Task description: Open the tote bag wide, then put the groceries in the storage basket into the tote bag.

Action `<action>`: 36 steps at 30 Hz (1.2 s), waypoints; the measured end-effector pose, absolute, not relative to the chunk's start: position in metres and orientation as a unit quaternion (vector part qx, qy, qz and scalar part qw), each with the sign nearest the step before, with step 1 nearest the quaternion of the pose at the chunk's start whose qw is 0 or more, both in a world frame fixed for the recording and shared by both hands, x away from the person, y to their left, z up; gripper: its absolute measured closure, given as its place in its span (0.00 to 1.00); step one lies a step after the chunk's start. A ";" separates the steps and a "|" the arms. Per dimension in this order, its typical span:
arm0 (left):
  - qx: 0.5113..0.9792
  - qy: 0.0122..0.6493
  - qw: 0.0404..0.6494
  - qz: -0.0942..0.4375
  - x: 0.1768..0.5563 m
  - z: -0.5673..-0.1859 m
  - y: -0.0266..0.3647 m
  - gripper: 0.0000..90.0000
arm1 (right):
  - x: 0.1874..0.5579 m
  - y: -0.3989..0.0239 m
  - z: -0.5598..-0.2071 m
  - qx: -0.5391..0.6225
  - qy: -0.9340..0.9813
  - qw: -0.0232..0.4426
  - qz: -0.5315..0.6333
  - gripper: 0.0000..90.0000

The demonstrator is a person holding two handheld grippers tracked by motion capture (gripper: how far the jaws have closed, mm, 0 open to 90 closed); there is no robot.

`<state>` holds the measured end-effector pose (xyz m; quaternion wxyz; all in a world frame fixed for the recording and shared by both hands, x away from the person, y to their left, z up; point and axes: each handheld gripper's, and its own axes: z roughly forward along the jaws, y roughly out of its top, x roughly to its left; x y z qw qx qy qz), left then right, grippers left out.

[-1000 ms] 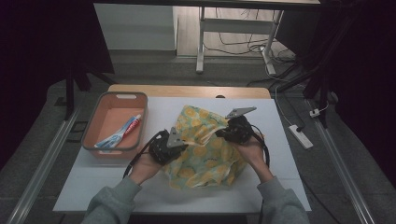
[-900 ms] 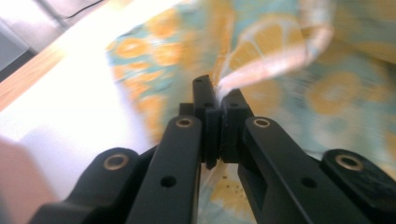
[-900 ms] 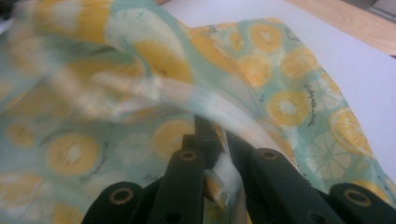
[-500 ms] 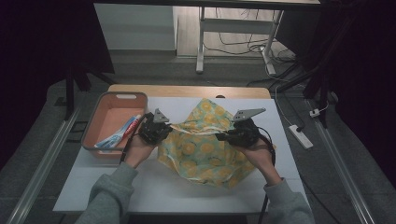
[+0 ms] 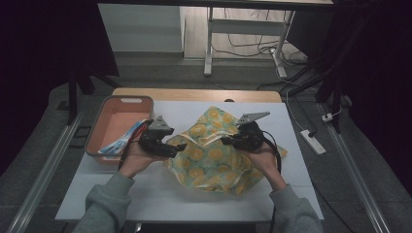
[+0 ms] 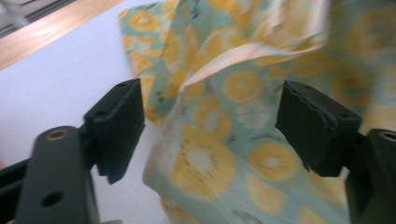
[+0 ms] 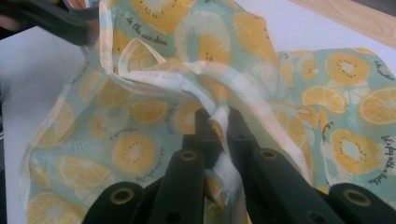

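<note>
1. Both forearms are reaching in from the table's near edge, hands level.
2. The left gripper (image 5: 176,148) is hovering with jaws spread wide at the cloth's (image 5: 214,155) left edge.
3. The right gripper (image 7: 219,122) is pinching a pale hem fold of the cloth, which is lying rumpled on the white table (image 5: 160,194) beside the tray (image 5: 114,104).

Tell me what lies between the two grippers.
In the high view, the yellow-and-green patterned cloth spans the stretch between the left gripper and the right gripper. The right gripper's jaws pinch its pale hem; the left's stand open around a fold.
</note>
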<state>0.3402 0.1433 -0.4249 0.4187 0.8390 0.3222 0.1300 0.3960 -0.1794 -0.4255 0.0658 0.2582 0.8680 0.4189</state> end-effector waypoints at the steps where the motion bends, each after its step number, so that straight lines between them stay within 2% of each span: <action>1: 0.837 0.320 0.425 0.132 0.337 -0.420 0.147 0.24 | 0.396 -0.180 -0.425 0.259 0.867 0.066 0.420 0.96; 11: 0.818 0.341 0.436 0.156 0.324 -0.397 0.183 0.24 | 0.394 -0.184 -0.419 0.257 0.860 0.067 0.436 0.96; 22: 0.808 0.394 0.396 0.188 0.336 -0.405 0.208 0.26 | 0.391 -0.184 -0.419 0.255 0.861 0.067 0.435 0.96; 36: 0.793 0.443 0.369 0.196 0.356 -0.419 0.230 0.26 | 0.391 -0.187 -0.423 0.260 0.862 0.066 0.431 0.96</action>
